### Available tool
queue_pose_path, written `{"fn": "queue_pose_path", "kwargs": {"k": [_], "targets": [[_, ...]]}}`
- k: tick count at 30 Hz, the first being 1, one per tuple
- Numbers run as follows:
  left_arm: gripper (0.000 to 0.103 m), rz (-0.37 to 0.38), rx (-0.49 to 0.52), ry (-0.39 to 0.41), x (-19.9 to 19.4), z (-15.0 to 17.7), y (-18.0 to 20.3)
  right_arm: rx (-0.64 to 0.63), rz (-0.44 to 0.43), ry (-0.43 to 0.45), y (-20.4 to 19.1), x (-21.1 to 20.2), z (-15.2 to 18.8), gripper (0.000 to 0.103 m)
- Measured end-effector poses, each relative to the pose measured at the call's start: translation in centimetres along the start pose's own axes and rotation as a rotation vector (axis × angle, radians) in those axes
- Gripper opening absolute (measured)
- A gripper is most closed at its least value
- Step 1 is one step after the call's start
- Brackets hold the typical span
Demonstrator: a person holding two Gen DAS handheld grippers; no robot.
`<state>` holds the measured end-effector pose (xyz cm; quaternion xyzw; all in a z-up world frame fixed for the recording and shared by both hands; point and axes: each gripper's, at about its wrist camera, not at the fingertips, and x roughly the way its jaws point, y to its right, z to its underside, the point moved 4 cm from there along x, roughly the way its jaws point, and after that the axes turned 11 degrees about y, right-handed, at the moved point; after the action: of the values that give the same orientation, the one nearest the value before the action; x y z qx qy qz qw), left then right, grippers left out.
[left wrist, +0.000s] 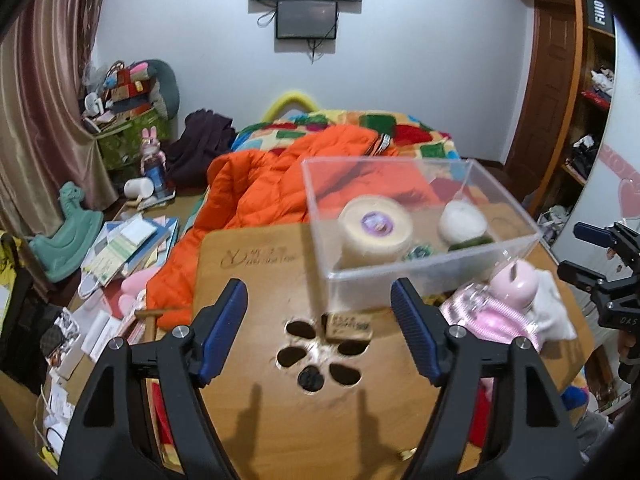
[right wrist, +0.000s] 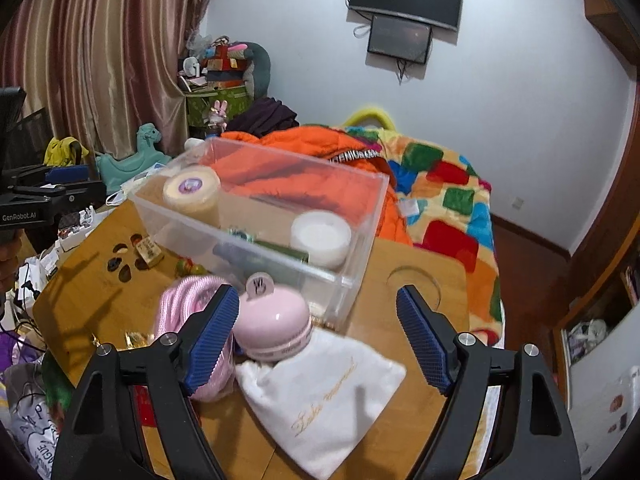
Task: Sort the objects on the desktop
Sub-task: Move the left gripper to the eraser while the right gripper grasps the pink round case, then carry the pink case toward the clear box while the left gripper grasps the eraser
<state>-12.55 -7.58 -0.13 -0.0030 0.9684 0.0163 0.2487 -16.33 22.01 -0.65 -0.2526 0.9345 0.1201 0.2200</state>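
A clear plastic box [left wrist: 516, 248] [right wrist: 356, 264] stands on the wooden table [left wrist: 256, 264] [right wrist: 416, 336]. It holds a cream tape roll [left wrist: 376, 228] [right wrist: 192, 189], a white round jar [left wrist: 462, 220] [right wrist: 320, 238] and small green items. In front of the box lie a pink round case [right wrist: 272, 322] [left wrist: 516, 284], a pink coiled cord [right wrist: 188, 300], a white cloth pouch [right wrist: 324, 396] and a small wooden stamp [left wrist: 346, 326] [right wrist: 149, 254]. My left gripper [left wrist: 319, 332] is open and empty above the table's flower-shaped holes. My right gripper [right wrist: 318, 338] is open over the pink case and pouch.
An orange jacket [left wrist: 260, 200] and a colourful blanket [right wrist: 452, 184] lie on the bed behind the table. Books and papers [left wrist: 132, 248] clutter the floor at the left. Shelves [left wrist: 592, 100] stand at the right. The right gripper [left wrist: 604, 280] shows in the left wrist view.
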Motion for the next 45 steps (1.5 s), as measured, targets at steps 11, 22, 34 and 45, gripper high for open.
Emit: {"fn": "queue_pose_path", "kwargs": {"k": [11,22,34,45], "targets": [[0.074,0.0,0.012,-0.113,3.5,4.2,0.9,0.079,-0.046,-0.061,-0.9,2.3,3.0,0.079],[0.074,0.016,0.037,-0.156,5.7,5.2,1.7,0.09,-0.103,-0.092,-1.8,5.3,3.4,0.078],[0.074,0.016,0.043,-0.17,7.1,5.5,2.4,0.079,-0.131,-0.093,-2.7,5.8,3.5,0.063],[0.046,0.001,0.052,-0.149,7.5,5.6,2.7,0.088,-0.139,-0.07,-2.4,3.6,3.4,0.063]]}}
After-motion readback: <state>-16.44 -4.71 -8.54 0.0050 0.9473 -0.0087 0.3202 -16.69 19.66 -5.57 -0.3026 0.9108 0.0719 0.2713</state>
